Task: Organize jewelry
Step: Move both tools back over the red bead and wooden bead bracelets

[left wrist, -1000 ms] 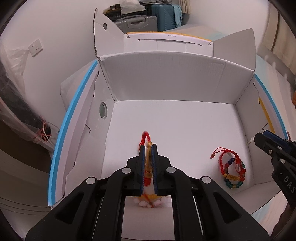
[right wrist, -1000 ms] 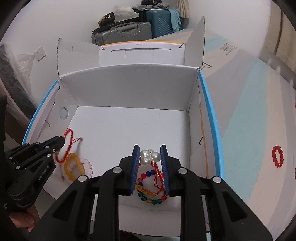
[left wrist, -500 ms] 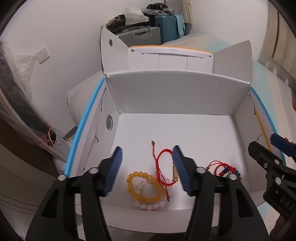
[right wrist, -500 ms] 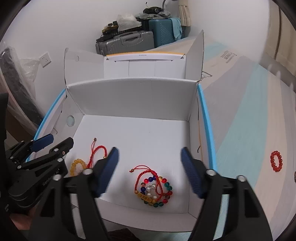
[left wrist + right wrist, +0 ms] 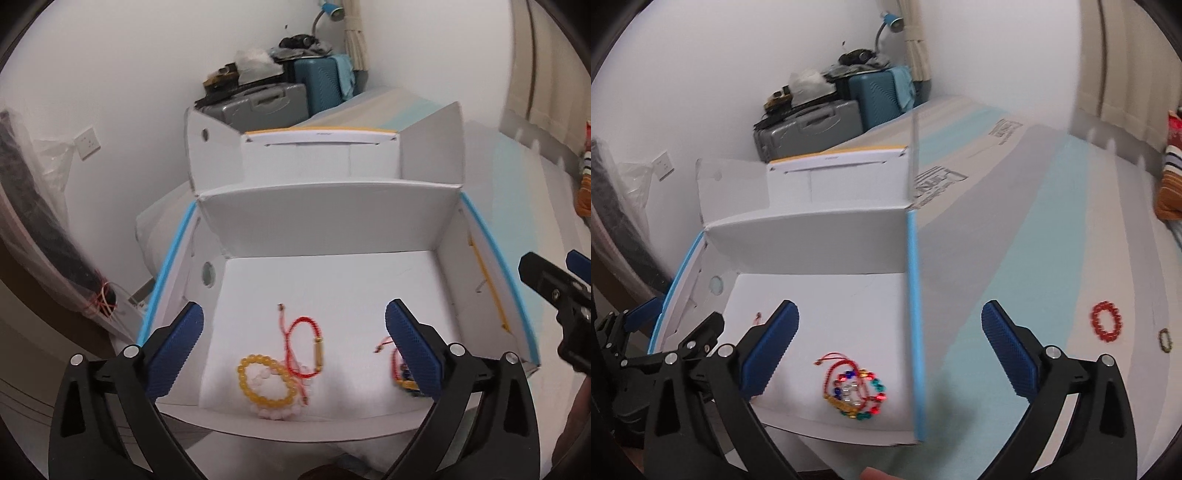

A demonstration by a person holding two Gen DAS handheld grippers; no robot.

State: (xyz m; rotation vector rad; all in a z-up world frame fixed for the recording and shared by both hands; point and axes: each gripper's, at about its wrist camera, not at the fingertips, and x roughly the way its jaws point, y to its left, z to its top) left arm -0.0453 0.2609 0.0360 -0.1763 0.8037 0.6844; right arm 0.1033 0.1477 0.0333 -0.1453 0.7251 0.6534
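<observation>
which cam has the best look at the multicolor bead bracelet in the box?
Right wrist. The multicolor bead bracelet lies in full view on the floor of the white box, between the fingers of the open right gripper. In the left wrist view, the left gripper's right finger hides most of it; only an edge shows.

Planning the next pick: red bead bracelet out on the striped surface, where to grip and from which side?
Likely from above with the right gripper, already open. The red bead bracelet lies flat as an open ring, so drop one finger inside the loop and one outside, pinching a single arc of beads. Take its left, box-side arc; a smaller dark ring sits near its right.
</observation>
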